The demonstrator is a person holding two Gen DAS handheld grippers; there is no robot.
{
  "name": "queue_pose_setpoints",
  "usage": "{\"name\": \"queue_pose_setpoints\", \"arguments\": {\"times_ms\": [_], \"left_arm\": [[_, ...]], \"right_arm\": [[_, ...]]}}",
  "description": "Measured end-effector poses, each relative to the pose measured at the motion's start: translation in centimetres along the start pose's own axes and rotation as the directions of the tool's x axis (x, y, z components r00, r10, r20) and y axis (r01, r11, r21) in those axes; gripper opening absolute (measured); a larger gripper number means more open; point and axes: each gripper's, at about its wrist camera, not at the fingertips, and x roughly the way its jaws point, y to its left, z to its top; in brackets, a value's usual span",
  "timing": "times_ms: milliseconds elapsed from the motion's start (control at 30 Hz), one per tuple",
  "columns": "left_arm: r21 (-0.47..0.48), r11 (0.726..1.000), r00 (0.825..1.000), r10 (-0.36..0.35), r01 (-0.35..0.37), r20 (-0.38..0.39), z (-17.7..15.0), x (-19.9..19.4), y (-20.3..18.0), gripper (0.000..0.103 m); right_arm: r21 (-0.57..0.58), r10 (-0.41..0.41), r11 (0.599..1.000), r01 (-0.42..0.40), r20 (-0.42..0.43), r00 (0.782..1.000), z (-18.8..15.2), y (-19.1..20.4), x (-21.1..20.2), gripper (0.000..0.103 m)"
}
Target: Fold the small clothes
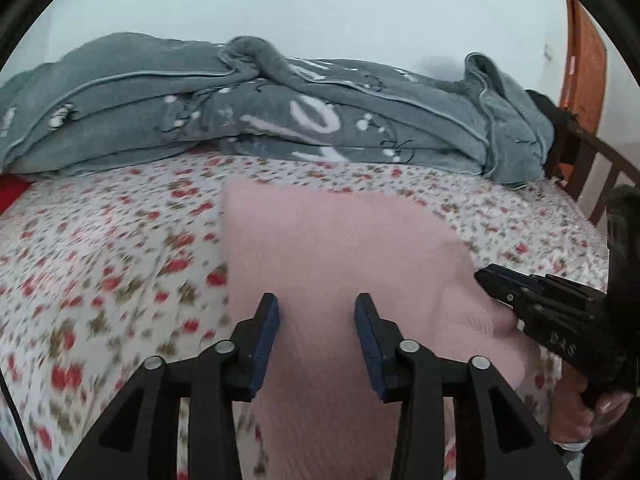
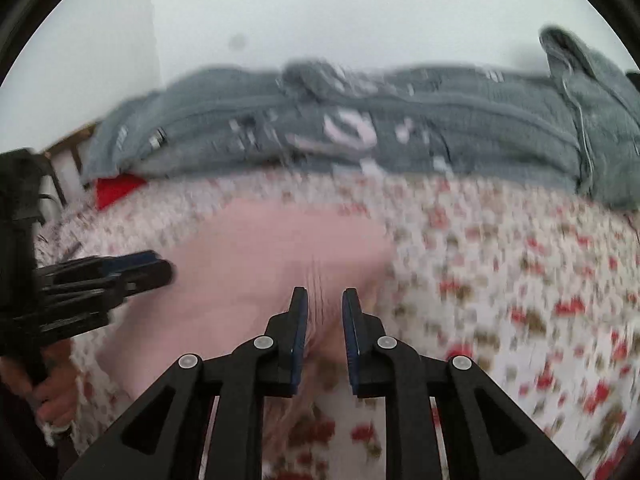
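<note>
A pink knitted garment [image 1: 340, 240] lies folded flat on the flowered bed sheet [image 1: 120, 260]. My left gripper [image 1: 316, 300] hovers over its near part with the jaws apart and nothing pinched between the blue pads. In the right wrist view the same pink garment [image 2: 260, 248] spreads ahead and to the left. My right gripper [image 2: 323, 292] is at its right near edge, jaws a narrow gap apart, and the pads do not press on the cloth. Each gripper shows in the other's view: the right gripper [image 1: 486, 278] and the left gripper [image 2: 160, 266], both low over the garment's sides.
A rumpled grey blanket [image 1: 280, 112] is piled along the far side of the bed by the white wall. A red cloth [image 2: 116, 190] peeks out at the far left. A dark wooden bed rail [image 1: 600, 168] and an orange door [image 1: 584, 52] stand at the right. A person's hand [image 1: 572, 412] holds the right gripper.
</note>
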Motion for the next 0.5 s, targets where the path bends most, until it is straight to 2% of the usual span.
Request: {"name": "queue_pose_setpoints", "arguments": {"times_ms": [67, 167, 300, 500], "left_arm": [[-0.011, 1.000, 1.000, -0.001, 0.001, -0.010, -0.2, -1.1, -0.1, 0.039], [-0.037, 0.999, 1.000, -0.003, 0.003, -0.005, 0.1, -2.9, 0.1, 0.039], [-0.066, 0.996, 0.998, 0.057, -0.055, 0.036, 0.9, -6.2, 0.6, 0.039], [-0.151, 0.987, 0.998, 0.064, -0.061, 0.016, 1.6, -10.9, 1.1, 0.039]], "right_arm": [[0.090, 0.027, 0.996, -0.024, -0.026, 0.999, 0.0, -1.0, -0.5, 0.017], [0.176, 0.059, 0.983, -0.057, -0.008, 0.998, 0.7, -2.2, -2.8, 0.017], [0.143, 0.030, 0.989, -0.037, 0.055, 0.998, 1.7, -1.5, -7.4, 0.017], [0.110, 0.051, 0.992, -0.065, 0.126, 0.991, 2.1, -0.2, -14.9, 0.019]]}}
